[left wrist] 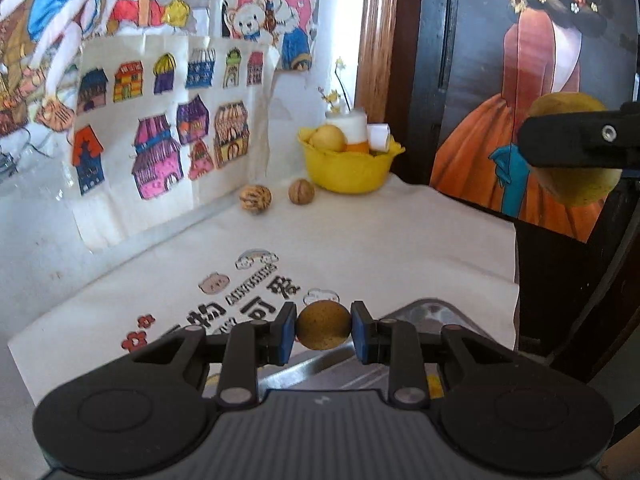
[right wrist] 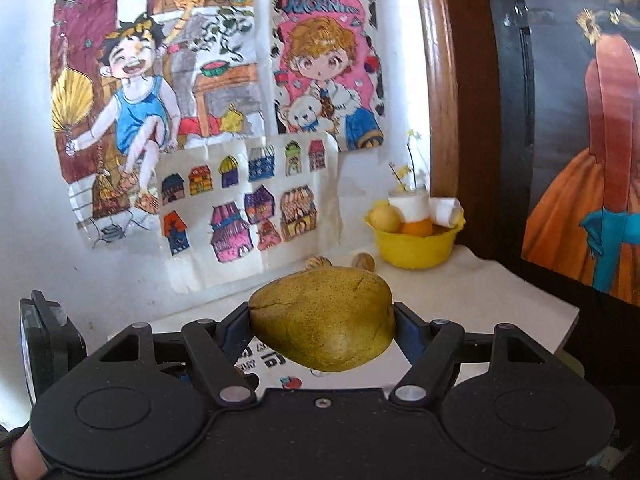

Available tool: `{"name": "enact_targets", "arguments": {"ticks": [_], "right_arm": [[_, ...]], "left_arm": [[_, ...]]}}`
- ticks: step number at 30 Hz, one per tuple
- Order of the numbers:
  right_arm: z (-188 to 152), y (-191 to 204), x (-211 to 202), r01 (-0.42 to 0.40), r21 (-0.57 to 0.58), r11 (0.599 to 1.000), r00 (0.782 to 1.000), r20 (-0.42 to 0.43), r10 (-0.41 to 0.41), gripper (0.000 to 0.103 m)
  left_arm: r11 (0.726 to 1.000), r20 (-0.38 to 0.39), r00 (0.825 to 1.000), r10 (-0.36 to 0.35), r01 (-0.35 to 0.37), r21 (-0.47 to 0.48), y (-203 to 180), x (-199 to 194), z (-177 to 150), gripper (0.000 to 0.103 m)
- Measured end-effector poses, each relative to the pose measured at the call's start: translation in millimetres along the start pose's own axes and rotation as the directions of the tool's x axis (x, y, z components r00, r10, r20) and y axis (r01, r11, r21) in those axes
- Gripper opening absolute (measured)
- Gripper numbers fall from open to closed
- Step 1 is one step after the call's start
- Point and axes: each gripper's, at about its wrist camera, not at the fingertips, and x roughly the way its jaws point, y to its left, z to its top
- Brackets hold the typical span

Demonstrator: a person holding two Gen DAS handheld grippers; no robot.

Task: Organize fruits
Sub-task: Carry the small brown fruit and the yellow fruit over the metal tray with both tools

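**Both grippers carrying fruit above the counter**

Clamped between the blue-padded jaws of the left gripper [left wrist: 323,331] is a small round brownish-green fruit [left wrist: 323,330], held above the counter [left wrist: 420,240], which is covered in a white cloth printed with cartoon figures and black characters. Just below and behind the fruit, a clear plastic container [left wrist: 424,314] sits near the counter's front edge.

Over on the right gripper [right wrist: 322,320], the jaws are closed on a large yellow-green pear-shaped fruit [right wrist: 322,320] lying sideways between them, also up off the cloth. From the left camera that same fruit [left wrist: 576,184] shows at the far right, gripped by a black finger [left wrist: 580,140].

Further back, two brown wrinkled walnuts [left wrist: 256,199] sit on the cloth near each other, just in front of a yellow plastic bowl [left wrist: 346,172] in the far corner. The bowl holds a pale yellow round fruit [left wrist: 328,138], an orange one [left wrist: 356,147] and white rolled cups [left wrist: 354,124].

Coloured children's drawings [left wrist: 160,140] cover the white wall behind the counter.
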Motion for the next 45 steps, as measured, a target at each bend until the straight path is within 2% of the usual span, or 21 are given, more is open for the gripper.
{"name": "enact_targets", "arguments": {"ticks": [10, 24, 32, 45], "right_arm": [[-36, -24, 41, 0.042, 0.022, 0.999, 0.994, -0.103, -0.039, 0.074], [-83, -53, 108, 0.066, 0.049, 0.997, 0.967, -0.251, -0.052, 0.074], [-98, -59, 127, 0.060, 0.043, 0.997, 0.953, -0.301, -0.044, 0.074], [-101, -67, 139, 0.062, 0.061, 0.996, 0.940, -0.339, -0.038, 0.074]], "left_arm": [[1.000, -0.080, 0.997, -0.002, 0.002, 0.002, -3, 39, -15, 0.032], [0.999, -0.156, 0.988, -0.018, 0.023, 0.029, -8, 76, -28, 0.032], [0.999, -0.194, 0.981, -0.004, 0.014, 0.050, -12, 82, -31, 0.032], [1.000, -0.264, 0.965, 0.008, 0.000, 0.031, -13, 89, -35, 0.032]]}}
